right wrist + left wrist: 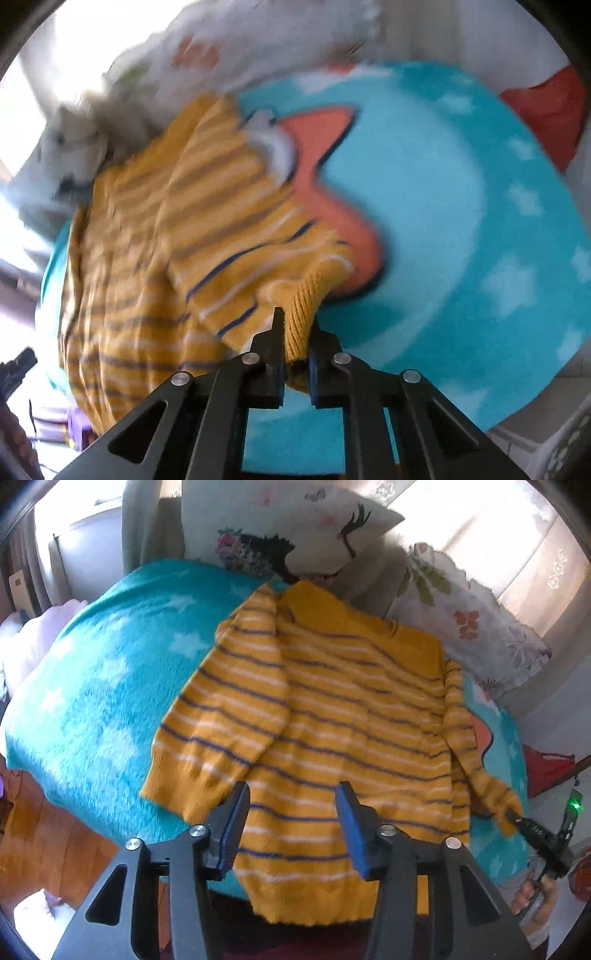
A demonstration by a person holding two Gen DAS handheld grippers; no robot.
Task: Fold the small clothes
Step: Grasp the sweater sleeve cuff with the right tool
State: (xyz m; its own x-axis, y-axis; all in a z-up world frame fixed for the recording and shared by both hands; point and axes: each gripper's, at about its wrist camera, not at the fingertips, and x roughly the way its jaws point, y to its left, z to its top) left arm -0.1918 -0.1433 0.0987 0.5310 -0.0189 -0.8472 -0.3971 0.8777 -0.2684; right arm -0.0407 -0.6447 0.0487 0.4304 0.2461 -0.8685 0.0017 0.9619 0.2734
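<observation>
A small mustard-yellow sweater (351, 716) with navy and white stripes lies spread on a teal starred blanket (96, 686). Its left sleeve (225, 701) is folded in over the body. My left gripper (291, 794) hovers open above the sweater's hem, nothing between its blue pads. In the right wrist view the picture is blurred; my right gripper (297, 321) is shut on the ribbed cuff (301, 314) of the sweater's right sleeve (258, 258), lifted off the blanket (443, 221). The left wrist view shows the right gripper (517, 818) pinching that cuff at the far right.
Patterned pillows (295, 528) and a floral cushion (469, 616) sit at the head of the bed. The blanket has an orange figure (325, 147) beside the sleeve. Wooden floor (48, 830) lies left of the bed. A hand (532, 901) holds the right gripper's handle.
</observation>
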